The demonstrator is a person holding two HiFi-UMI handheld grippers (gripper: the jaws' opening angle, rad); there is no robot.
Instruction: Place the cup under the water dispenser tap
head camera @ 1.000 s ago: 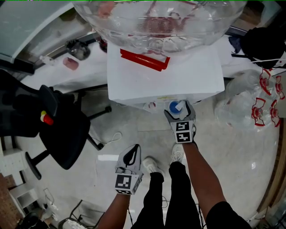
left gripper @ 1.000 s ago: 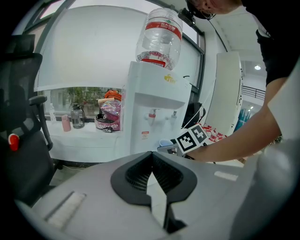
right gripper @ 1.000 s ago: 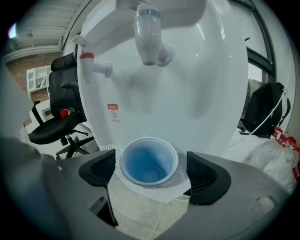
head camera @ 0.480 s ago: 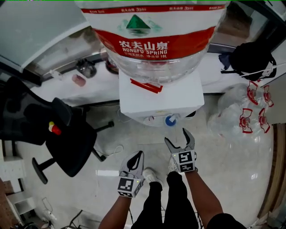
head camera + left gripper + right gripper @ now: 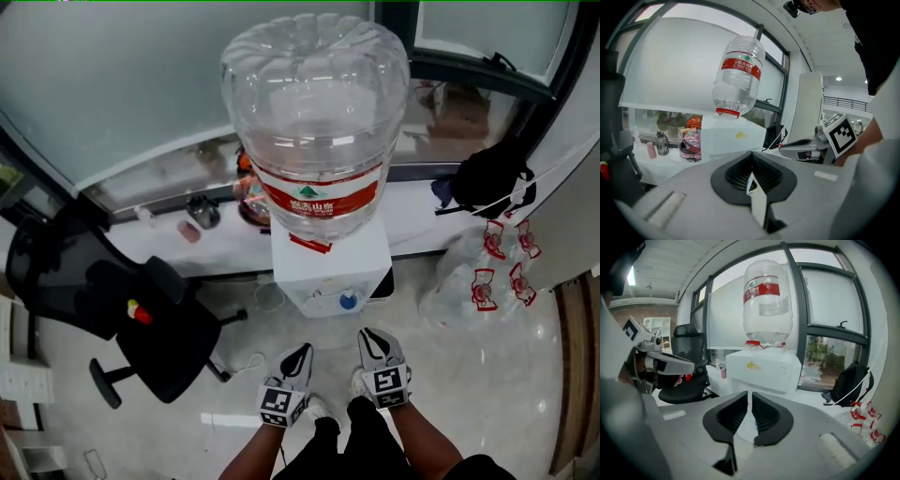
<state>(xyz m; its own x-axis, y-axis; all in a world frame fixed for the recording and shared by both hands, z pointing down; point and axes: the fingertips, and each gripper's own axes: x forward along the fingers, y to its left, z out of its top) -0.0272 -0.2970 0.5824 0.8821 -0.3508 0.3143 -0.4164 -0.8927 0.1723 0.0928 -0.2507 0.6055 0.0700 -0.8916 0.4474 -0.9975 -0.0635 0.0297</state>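
Lifted and drawn back since a second ago, both tongs now hang side by side well short of the dispenser. The right one had then been up at the tap with its jaws wide. The right tongs [image 5: 371, 336] have grey plastic jaws with ribbed black pads. They are closing, down to a thin slit, with nothing between them. The left tongs [image 5: 301, 351] have their pads pressed together, empty.

Only glossy pale floor [image 5: 525, 375] lies between the tongs and the blue cup [image 5: 349, 301], which sits alone at the dispenser's front, under the tap. The dispenser [image 5: 328, 267] is a plain white box. On top stands a big clear ribbed water bottle [image 5: 314, 112], upside down, with a red label band. A black office chair [image 5: 141, 323] stands to its left. To its right are clear plastic bags [image 5: 473, 281] with red print, and a black bag [image 5: 487, 178] on the window ledge.
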